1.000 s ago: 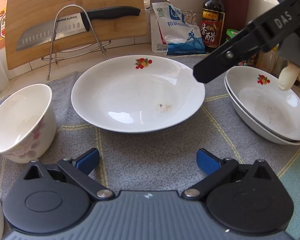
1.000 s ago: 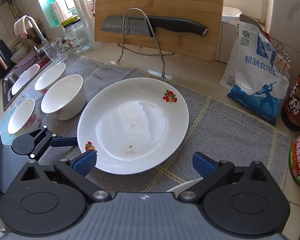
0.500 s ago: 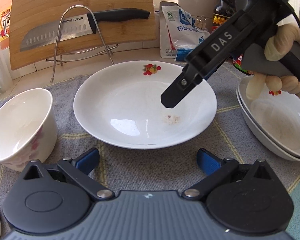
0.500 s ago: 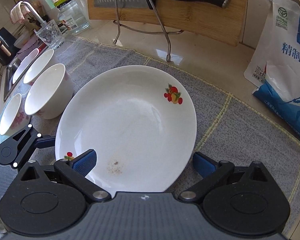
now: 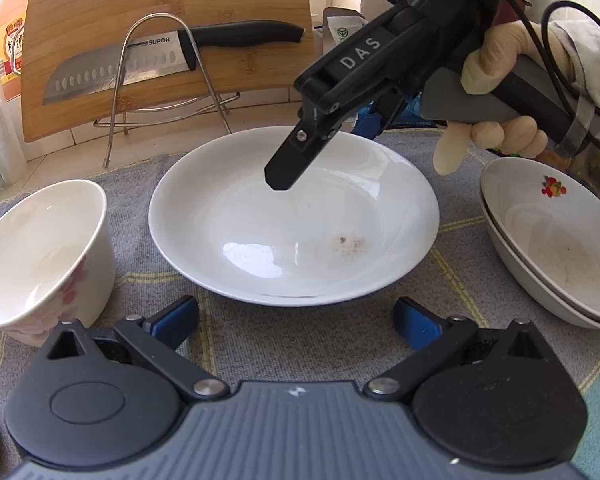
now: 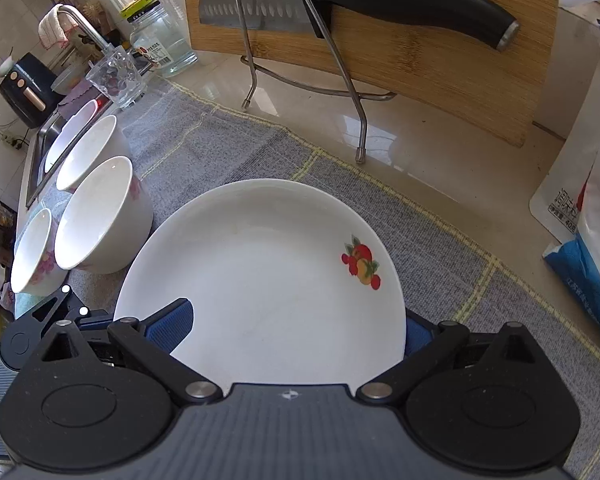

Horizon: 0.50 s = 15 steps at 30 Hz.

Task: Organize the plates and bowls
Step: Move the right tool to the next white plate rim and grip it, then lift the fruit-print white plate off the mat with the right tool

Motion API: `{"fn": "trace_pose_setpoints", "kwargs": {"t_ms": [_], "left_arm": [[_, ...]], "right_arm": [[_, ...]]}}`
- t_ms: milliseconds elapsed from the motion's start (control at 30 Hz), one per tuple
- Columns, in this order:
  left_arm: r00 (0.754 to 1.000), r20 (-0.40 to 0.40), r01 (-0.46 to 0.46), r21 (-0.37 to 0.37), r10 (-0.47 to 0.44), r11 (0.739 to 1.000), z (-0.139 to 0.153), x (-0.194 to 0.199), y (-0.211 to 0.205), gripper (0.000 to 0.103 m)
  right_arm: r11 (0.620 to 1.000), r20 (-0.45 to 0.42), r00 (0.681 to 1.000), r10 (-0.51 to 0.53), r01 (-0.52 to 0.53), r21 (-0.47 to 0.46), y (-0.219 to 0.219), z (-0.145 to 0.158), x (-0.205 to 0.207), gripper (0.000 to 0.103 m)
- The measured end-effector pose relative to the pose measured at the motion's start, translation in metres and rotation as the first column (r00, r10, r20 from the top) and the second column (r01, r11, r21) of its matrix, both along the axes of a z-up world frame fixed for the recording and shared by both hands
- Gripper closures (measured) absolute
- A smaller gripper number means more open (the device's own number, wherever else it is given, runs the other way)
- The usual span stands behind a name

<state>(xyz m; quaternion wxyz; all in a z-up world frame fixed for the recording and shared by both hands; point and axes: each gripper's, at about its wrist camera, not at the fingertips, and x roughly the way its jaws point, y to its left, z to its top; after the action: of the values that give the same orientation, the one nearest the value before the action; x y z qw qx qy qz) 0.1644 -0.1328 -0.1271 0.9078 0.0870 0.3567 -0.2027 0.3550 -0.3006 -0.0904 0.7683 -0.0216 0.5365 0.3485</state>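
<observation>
This is a home kitchen, and a lived-in one. A bamboo cutting board (image 6: 380,12) is leaning against the wall on a wire rack (image 6: 332,60), with a black-handled knife (image 6: 340,4) lying across it. A faucet (image 6: 80,26) with a cloth draped over it is standing over a sink (image 6: 44,136) at the far left. A glass jar (image 6: 160,40) and a drinking glass (image 6: 116,76) are sitting on the stone counter (image 6: 320,128). A gray dish mat (image 5: 320,340) is covering the worktop, carrying white plates (image 5: 292,216) and bowls (image 6: 100,216). A bag of salt (image 6: 584,200) is standing at the right.
</observation>
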Motion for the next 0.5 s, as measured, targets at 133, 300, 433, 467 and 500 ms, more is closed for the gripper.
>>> {"fn": "trace_pose_setpoints", "kwargs": {"t_ms": [133, 300, 433, 467, 500], "left_arm": [[1.0, 0.002, 0.005, -0.001, -0.005, 1.0, 0.0, 0.001, 0.0, 0.0], [1.0, 0.002, -0.008, -0.024, 0.008, 1.0, 0.0, 0.004, 0.003, 0.001], [1.0, 0.012, 0.004, -0.046, -0.003, 0.999, 0.002, 0.004, 0.005, 0.003], [1.0, 0.015, 0.009, -0.044, -0.008, 0.999, 0.002, 0.004, 0.005, 0.003], [1.0, 0.02, 0.014, -0.04, -0.014, 0.999, 0.002, 0.004, 0.004, 0.003]], "right_arm": [[1.0, -0.017, 1.0, 0.022, -0.022, 0.013, 0.003, 0.0, 0.01, 0.0], [0.998, -0.048, 0.997, 0.054, -0.052, 0.04, 0.004, 0.001, 0.02, 0.0], [0.996, -0.062, 0.996, 0.071, -0.067, 0.055, 0.005, 0.001, 0.025, 0.0], [0.996, -0.065, 0.995, 0.075, -0.071, 0.058, 0.004, 0.001, 0.026, 0.0], [0.996, -0.069, 0.995, 0.076, -0.071, 0.062, 0.004, 0.001, 0.026, 0.0]]}}
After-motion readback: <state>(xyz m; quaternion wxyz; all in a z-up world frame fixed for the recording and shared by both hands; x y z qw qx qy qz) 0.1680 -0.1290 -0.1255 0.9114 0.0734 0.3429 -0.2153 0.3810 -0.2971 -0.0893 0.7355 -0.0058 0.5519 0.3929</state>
